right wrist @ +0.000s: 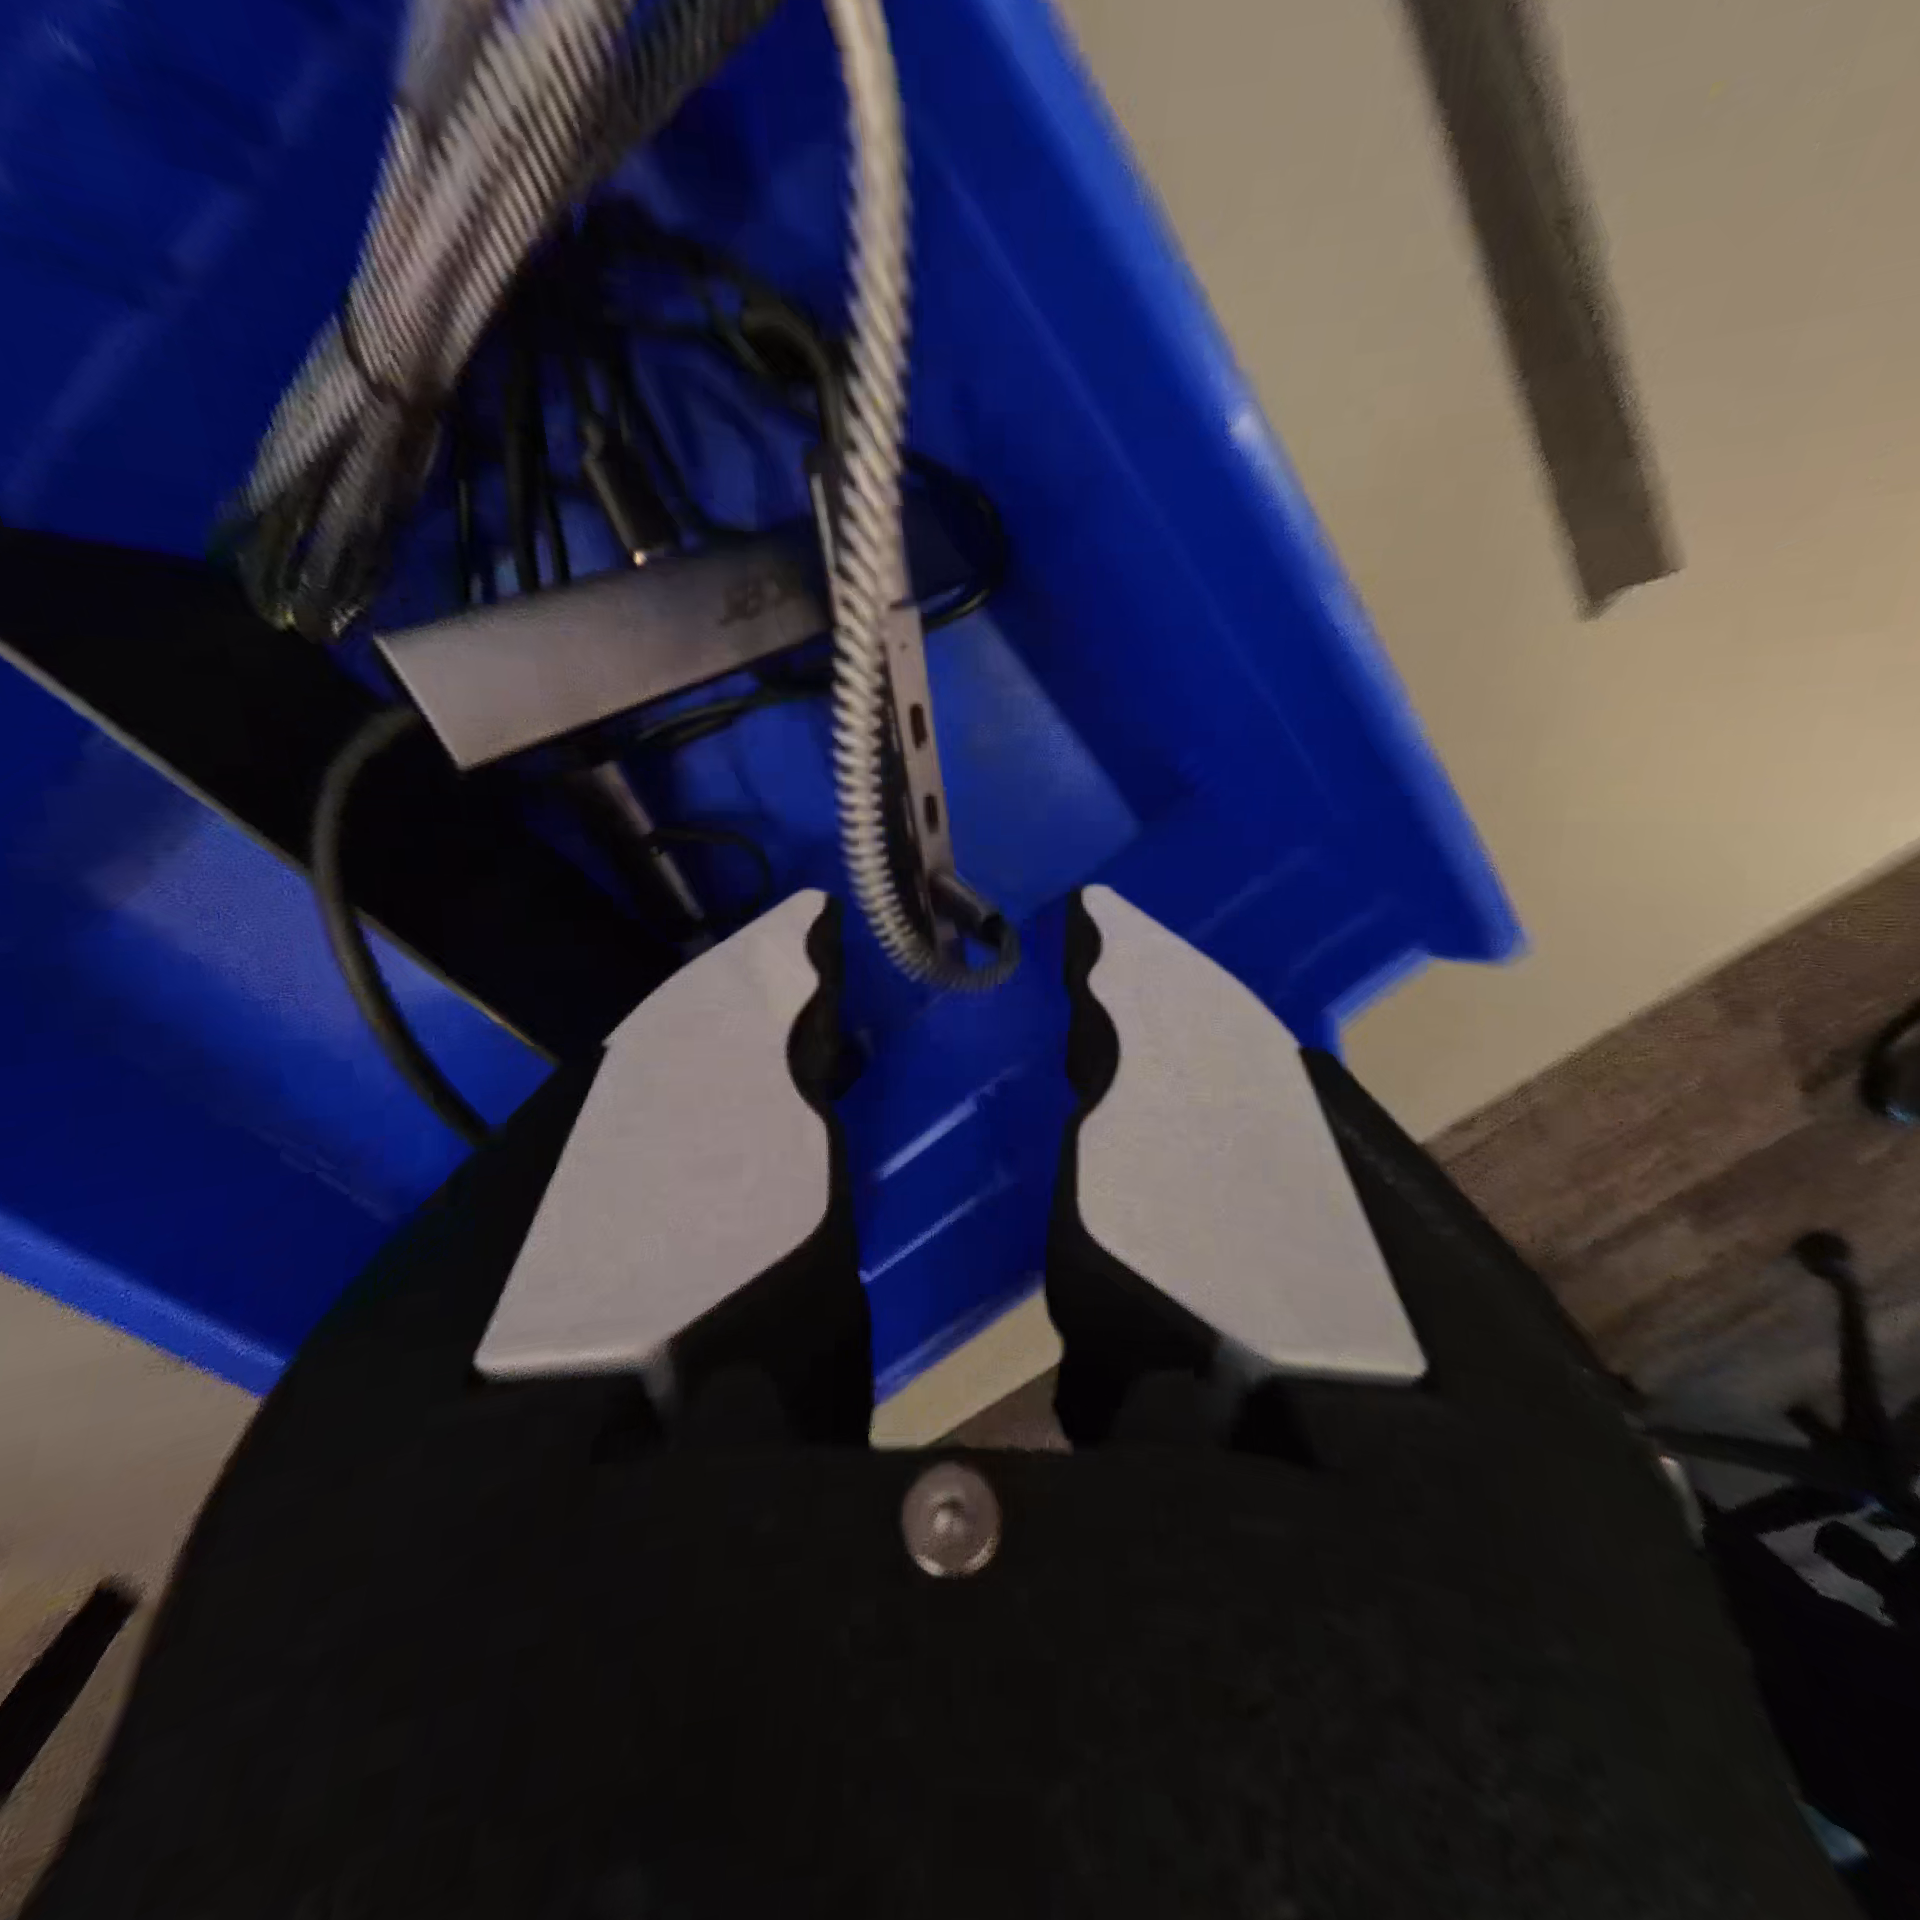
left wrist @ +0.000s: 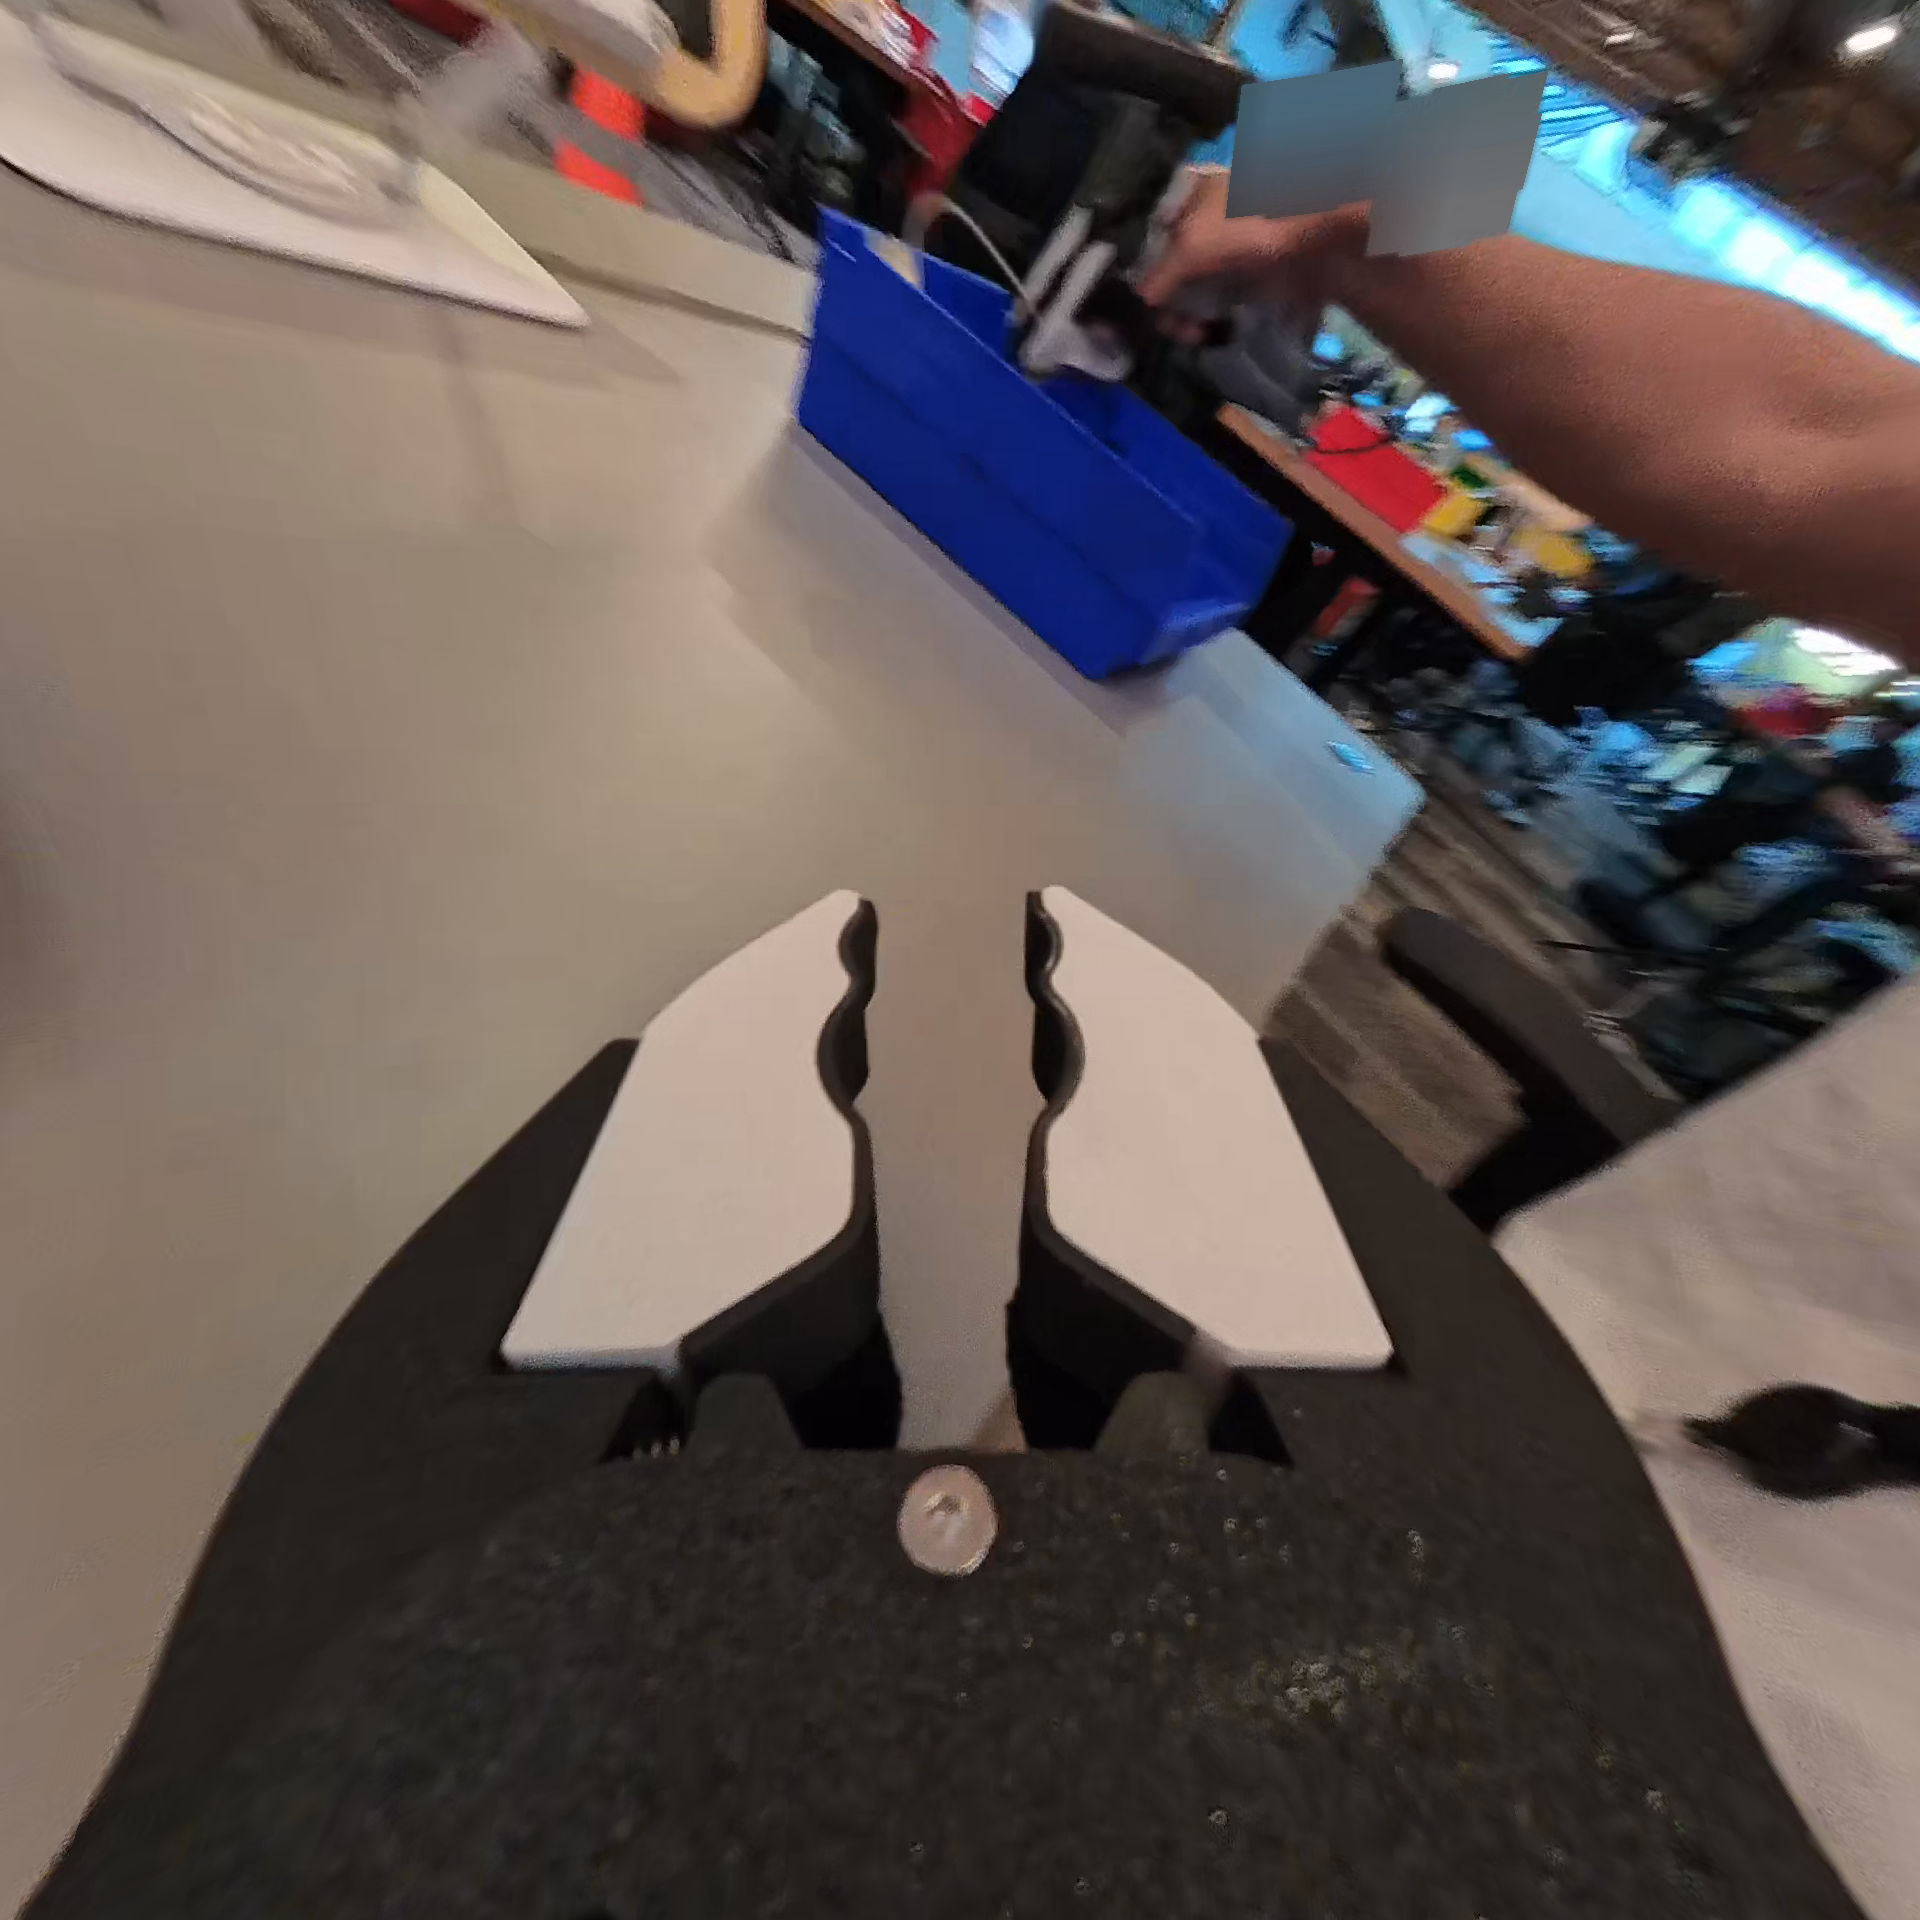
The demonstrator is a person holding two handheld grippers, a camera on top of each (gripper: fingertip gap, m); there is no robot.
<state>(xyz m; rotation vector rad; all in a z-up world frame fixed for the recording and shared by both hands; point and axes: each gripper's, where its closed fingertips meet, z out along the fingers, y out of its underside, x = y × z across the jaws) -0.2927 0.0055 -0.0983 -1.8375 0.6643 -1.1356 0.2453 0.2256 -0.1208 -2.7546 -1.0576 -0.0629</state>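
A pale worktop [left wrist: 364,644] carries a blue bin [right wrist: 1195,582] at its far right edge. The left gripper [left wrist: 951,914] hangs over bare worktop, fingers spread, holding nothing. The right gripper [right wrist: 951,909] sits above the bin, fingers spread, a braided cable [right wrist: 868,665] dangling between their tips over a grey hub [right wrist: 592,655].

Black hand-held gripper [left wrist: 951,914], white fingers [left wrist: 717,1143], silver screw [left wrist: 947,1519]
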